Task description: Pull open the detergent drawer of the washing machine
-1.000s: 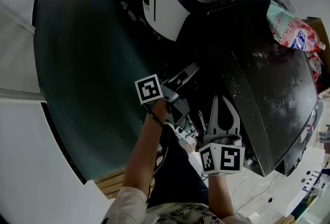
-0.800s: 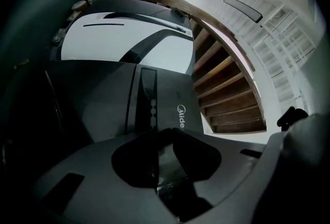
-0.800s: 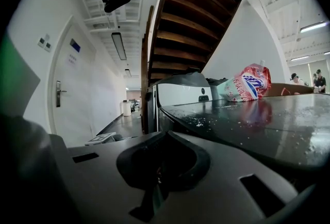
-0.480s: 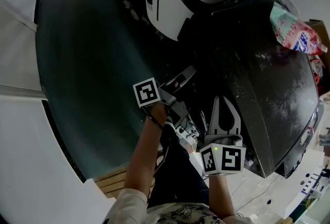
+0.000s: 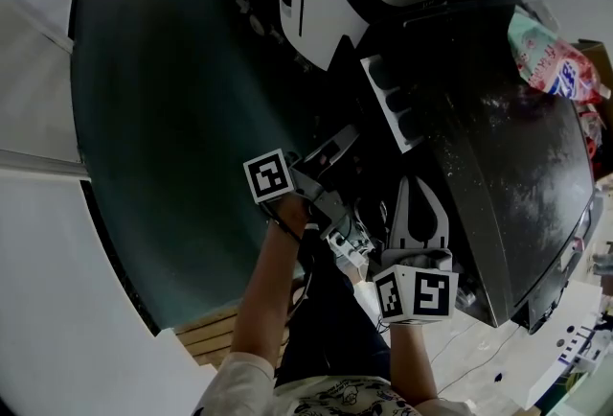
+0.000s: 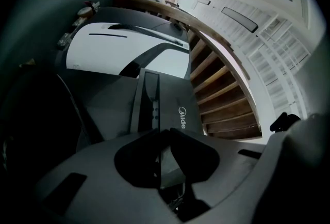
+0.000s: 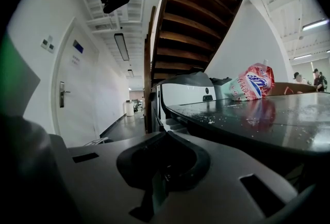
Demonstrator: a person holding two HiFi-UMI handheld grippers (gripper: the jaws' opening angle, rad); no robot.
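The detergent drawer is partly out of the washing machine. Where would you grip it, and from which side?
Probably the dark front panel of the detergent drawer, pinched across its thin edge from the machine's front, along its slide. It stands proud of the washing machine; the white tray behind is open compartments.

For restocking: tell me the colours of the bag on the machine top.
Pink and white with blue print; the bag shows best in the right gripper view.

Head view is running dim and underexposed, only the pale detergent drawer (image 5: 395, 109) standing out; washing machine (image 5: 508, 165) top is catching speckled glare. Fisheye is bending edges into black corners. Ceiling strip light (image 7: 315, 25) is brightening the right gripper view; close foregrounds are blurring.
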